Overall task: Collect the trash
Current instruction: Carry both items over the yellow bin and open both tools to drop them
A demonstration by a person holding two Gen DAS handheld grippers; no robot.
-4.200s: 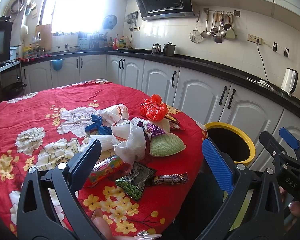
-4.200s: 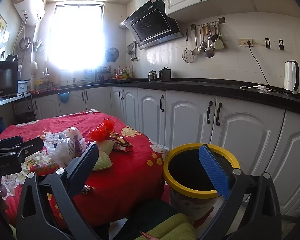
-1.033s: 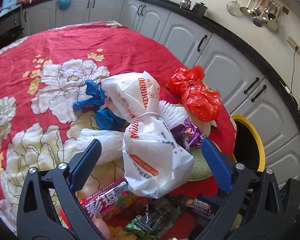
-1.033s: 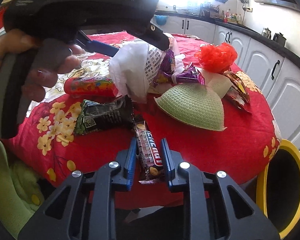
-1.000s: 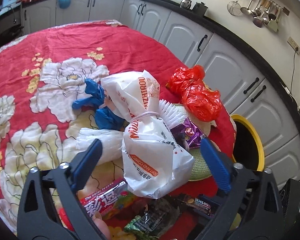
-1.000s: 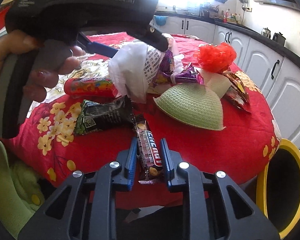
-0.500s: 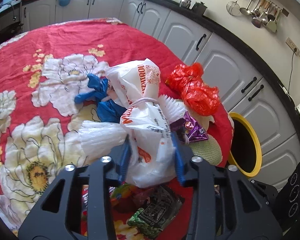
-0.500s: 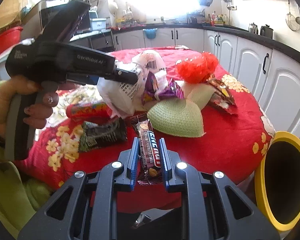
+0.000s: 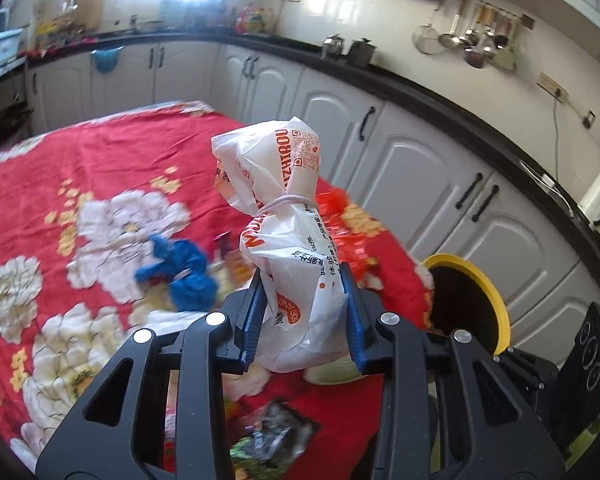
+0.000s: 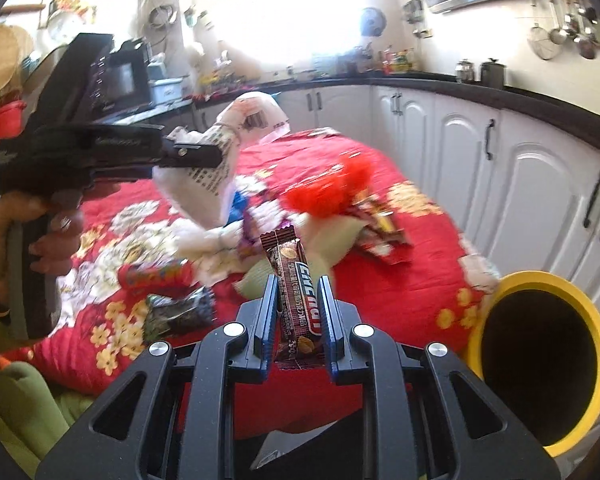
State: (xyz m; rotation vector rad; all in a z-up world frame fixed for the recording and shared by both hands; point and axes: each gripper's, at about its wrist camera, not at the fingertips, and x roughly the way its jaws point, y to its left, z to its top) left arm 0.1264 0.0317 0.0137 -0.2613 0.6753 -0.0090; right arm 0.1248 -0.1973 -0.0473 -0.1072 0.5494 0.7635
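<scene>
1. Up close, the left gripper (image 9: 302, 312) has its blue jaws nearly closed, squeezing the lower part of a white plastic bag (image 9: 288, 240) with orange lettering and a tied neck; the bag hangs clear above the table.
2. Beneath it, a table covered by a red floral cloth (image 9: 100, 152) carries the other trash: a blue plastic bag (image 9: 180, 272), a blurred red plastic bag (image 9: 336, 216) behind the white one, and a dark snack packet (image 9: 276, 440) near the front edge.
3. At the right of the table stands a yellow-rimmed trash bin (image 9: 488, 300) with a dark, open mouth.
4. Seen from the right wrist camera, the right gripper (image 10: 298, 316) has its jaws close together, clamped on a brown chocolate bar wrapper (image 10: 296, 292) that stands upright between them, off the table.
5. To its left, a hand (image 10: 32, 240) grips the handle of the left gripper, whose tip holds the white bag over the table.
6. Lying on the cloth are also a green woven hat (image 10: 260, 276) and a colourful candy tube (image 10: 156, 276).
</scene>
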